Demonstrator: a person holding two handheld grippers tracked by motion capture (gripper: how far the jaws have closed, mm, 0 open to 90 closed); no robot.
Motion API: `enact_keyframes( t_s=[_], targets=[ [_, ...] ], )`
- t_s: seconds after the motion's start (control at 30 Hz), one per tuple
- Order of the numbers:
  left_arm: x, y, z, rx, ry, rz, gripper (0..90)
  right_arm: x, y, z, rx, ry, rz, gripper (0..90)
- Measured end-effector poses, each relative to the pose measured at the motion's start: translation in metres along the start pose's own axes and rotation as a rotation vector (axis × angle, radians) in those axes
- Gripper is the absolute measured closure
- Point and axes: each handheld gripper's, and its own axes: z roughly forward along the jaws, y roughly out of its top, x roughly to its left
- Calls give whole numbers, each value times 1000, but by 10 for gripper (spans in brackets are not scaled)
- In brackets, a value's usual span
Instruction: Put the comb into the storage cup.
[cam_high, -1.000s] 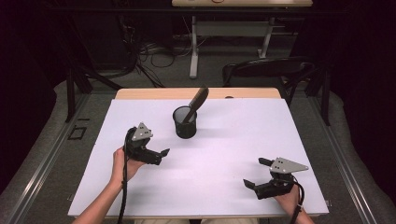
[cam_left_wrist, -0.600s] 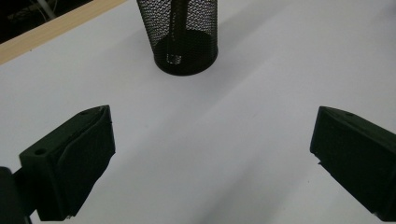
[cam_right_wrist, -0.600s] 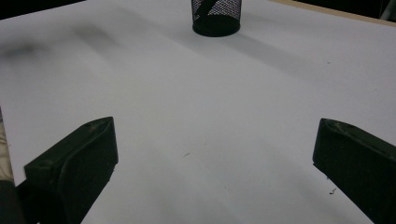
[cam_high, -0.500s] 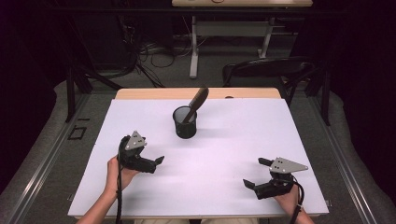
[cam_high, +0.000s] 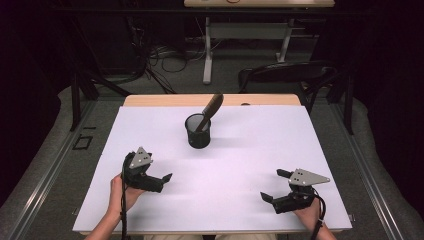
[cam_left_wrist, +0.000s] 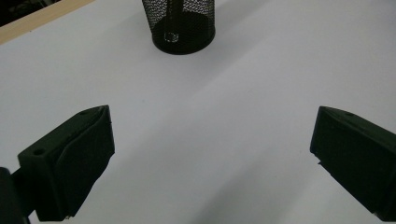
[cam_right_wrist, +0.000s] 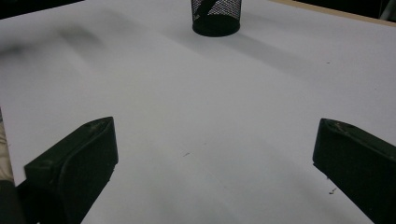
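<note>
White surface (cam_high: 240, 165) bare near me. Mesh cup (cam_high: 198, 131) upper centre of frame, dark tool (cam_high: 212, 108) leaning inside. My left gripper (cam_high: 161, 181) and right gripper (cam_high: 272, 189) low, fingers spread, empty. Judgement: approach tool from above, avoid cup rim.

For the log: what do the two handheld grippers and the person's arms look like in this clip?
Both the left gripper and the right gripper are matte black, each with two blocky wedge-shaped jaws and a grey three-cornered plate on top. A black cable trails from each toward the person. The forearms are bare, with no sleeves or gloves visible. No lettering can be made out on the jaws.
</note>
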Motion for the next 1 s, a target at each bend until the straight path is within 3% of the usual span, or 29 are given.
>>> enact_keyframes(
  t_s=[1.0],
  targets=[
    [-5,-36,-16,-47,27,-51,0,1,0,0,5,0,-2,0]
  ],
)
